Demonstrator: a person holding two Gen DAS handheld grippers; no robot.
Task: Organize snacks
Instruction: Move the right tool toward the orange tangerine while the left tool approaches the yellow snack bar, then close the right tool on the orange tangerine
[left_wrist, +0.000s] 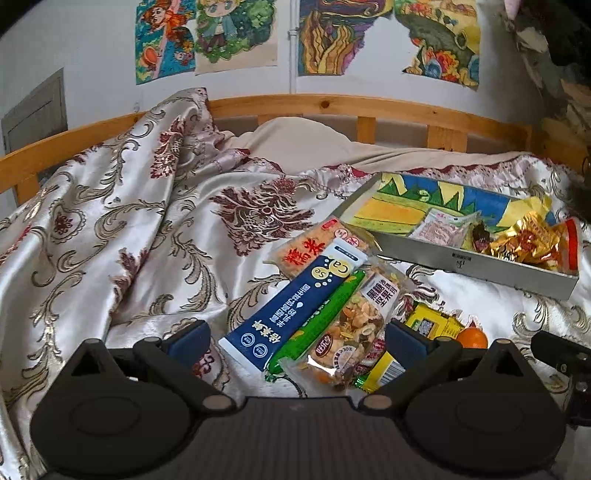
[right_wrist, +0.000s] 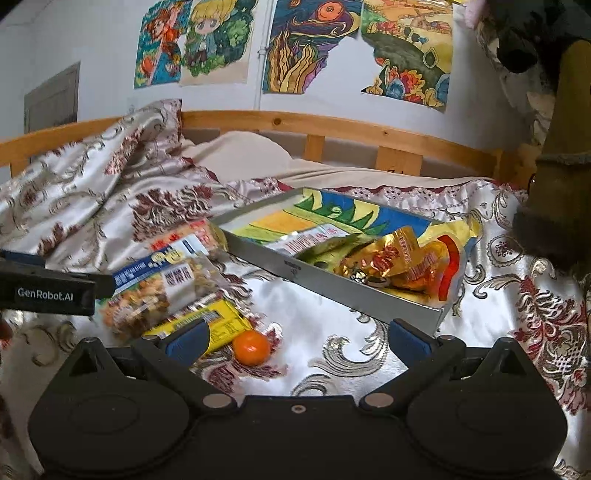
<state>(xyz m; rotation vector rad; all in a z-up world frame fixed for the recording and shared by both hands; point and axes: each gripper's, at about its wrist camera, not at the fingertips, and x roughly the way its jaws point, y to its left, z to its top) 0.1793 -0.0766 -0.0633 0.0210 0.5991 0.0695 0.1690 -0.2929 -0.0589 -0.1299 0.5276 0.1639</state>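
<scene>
On a patterned bedspread (left_wrist: 110, 229) lies a heap of snack packets — a blue packet (left_wrist: 291, 299) on top, a nut bar (left_wrist: 354, 325) beside it, a small orange (right_wrist: 252, 347) at the edge. The left gripper (left_wrist: 295, 338) hovers over the heap, jaws spread, holding nothing. The right gripper (right_wrist: 295, 338) — jaws also spread wide and empty — sits near the orange. A grey tray (right_wrist: 332, 280) just beyond holds gold wrappers (right_wrist: 384, 262).
</scene>
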